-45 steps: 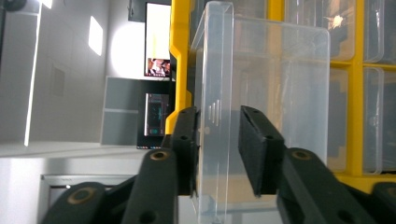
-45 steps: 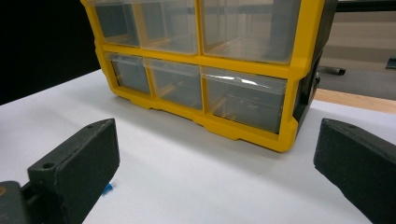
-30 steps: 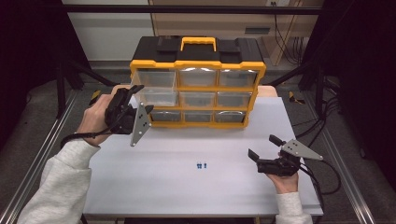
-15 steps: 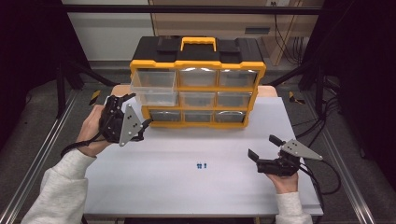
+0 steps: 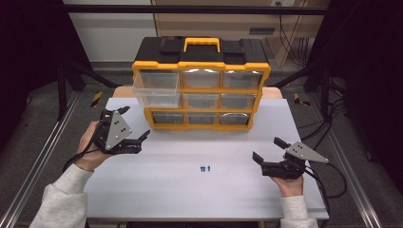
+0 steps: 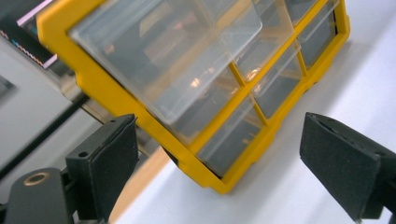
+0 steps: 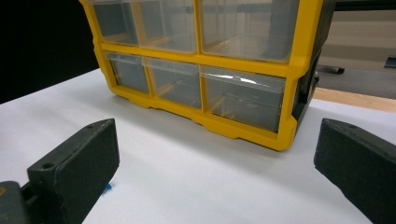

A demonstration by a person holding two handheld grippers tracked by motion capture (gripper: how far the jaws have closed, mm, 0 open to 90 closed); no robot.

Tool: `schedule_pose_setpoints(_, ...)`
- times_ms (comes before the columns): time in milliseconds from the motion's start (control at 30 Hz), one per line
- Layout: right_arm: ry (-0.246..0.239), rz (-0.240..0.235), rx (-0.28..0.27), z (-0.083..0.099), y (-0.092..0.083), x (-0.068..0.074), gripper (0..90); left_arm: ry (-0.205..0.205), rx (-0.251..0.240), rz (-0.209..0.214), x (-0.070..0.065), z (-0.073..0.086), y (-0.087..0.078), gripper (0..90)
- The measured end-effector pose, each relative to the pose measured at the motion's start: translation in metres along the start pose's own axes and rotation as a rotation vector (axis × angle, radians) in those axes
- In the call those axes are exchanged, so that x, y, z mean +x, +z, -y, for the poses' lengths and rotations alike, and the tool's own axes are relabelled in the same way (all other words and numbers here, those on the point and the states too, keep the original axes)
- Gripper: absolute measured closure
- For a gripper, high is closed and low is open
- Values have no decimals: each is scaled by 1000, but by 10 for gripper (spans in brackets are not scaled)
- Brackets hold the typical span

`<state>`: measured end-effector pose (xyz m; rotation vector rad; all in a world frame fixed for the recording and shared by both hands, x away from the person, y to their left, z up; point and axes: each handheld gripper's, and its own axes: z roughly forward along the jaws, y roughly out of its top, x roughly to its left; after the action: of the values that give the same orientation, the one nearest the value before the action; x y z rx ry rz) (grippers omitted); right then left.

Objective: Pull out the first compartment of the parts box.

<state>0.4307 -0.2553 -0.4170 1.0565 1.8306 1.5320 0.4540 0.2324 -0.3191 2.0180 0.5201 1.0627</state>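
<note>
My left hand-held gripper [image 5: 135, 127], jaws just spread and empty, hovers near the desk's [image 5: 157, 190] left edge; the pulled-out clear drawer [image 5: 156, 88] looks light, slick, best pinched at its front lip.

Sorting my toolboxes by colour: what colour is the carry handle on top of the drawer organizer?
Yellow-orange, set in a black lid; the carry handle shows best in the high view.
</note>
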Motion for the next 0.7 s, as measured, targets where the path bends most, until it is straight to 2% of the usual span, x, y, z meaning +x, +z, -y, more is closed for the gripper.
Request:
schedule_pose_setpoints(133, 2, 4, 2, 0, 0, 0, 6, -88, -2, 11, -4, 14, 1, 98)
schedule_pose_setpoints(200, 0, 2, 1, 0, 0, 0, 6, -98, 1, 11, -5, 17, 1, 90)
schedule_pose_setpoints(233, 0, -2, -4, 0, 0, 0, 6, -128, 6, 12, -8, 23, 3, 86)
schedule_pose_setpoints(400, -2, 1, 1, 0, 0, 0, 6, -212, 9, 18, -15, 40, 6, 72)
schedule_pose_setpoints(633, -5, 5, 3, 0, 1, 0, 6, -305, 43, 40, -24, 61, 12, 52)
schedule_pose_setpoints(667, -5, 5, 3, 0, 1, 0, 6, -305, 43, 40, -24, 61, 12, 52)
schedule_pose_setpoints(700, -4, 5, 4, 0, 1, 0, 6, -319, 68, 34, -26, 65, 15, 52)
